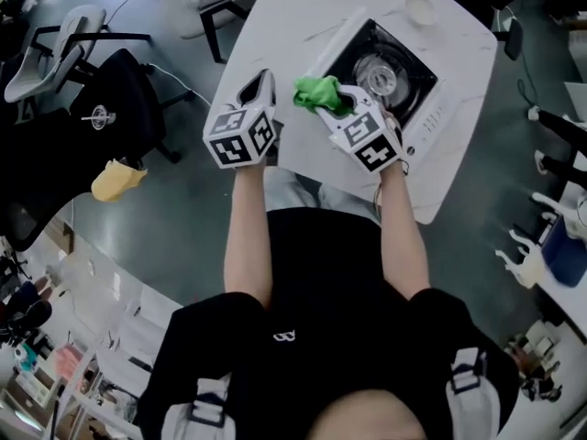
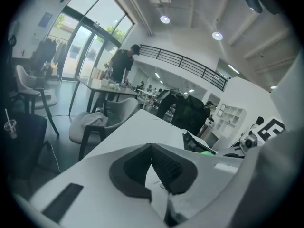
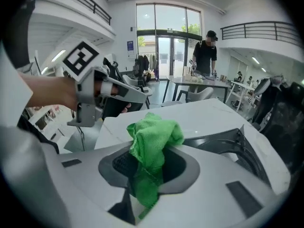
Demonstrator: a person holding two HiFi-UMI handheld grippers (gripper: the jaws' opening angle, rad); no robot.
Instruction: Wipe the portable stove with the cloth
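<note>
Step in hand: judged from the clamped cloth, the wipe is about to begin or is just under way.
Cloth: the crumpled bright green microfibre cloth point(image 1: 317, 93) bunches out ahead of the right gripper point(image 1: 337, 101), at the near-left edge of the stove. Whether it touches the stove, I cannot tell.
Right gripper: its jaws are closed on the cloth, a wad above the pads and a tail hanging below them.
Left gripper: the left gripper point(image 1: 260, 82) hangs over the table's near-left edge, just beside the stove's left end. Its jaws meet at the tips with nothing between them.
Stove: the black-topped, white-bodied portable gas stove point(image 1: 365, 48) lies diagonally on the white rounded-corner table point(image 1: 293, 12), toward its right edge.
Doing it well: press the wad flat, so that cloth rather than the jaw tips meets the black top. Sweep in overlapping strokes from the near-left edge toward the control side, and work round the burner instead of dragging across it. The empty left gripper could brace the stove's left end, which would probably stop it sliding.
Risk: the hanging tail may snag on the pan supports.
Containers: a small white round dish point(image 1: 420, 9) sits near the table's far edge, beyond the stove, and appears empty. The stove's recessed well holds the round metal burner point(image 1: 376, 74).
</note>
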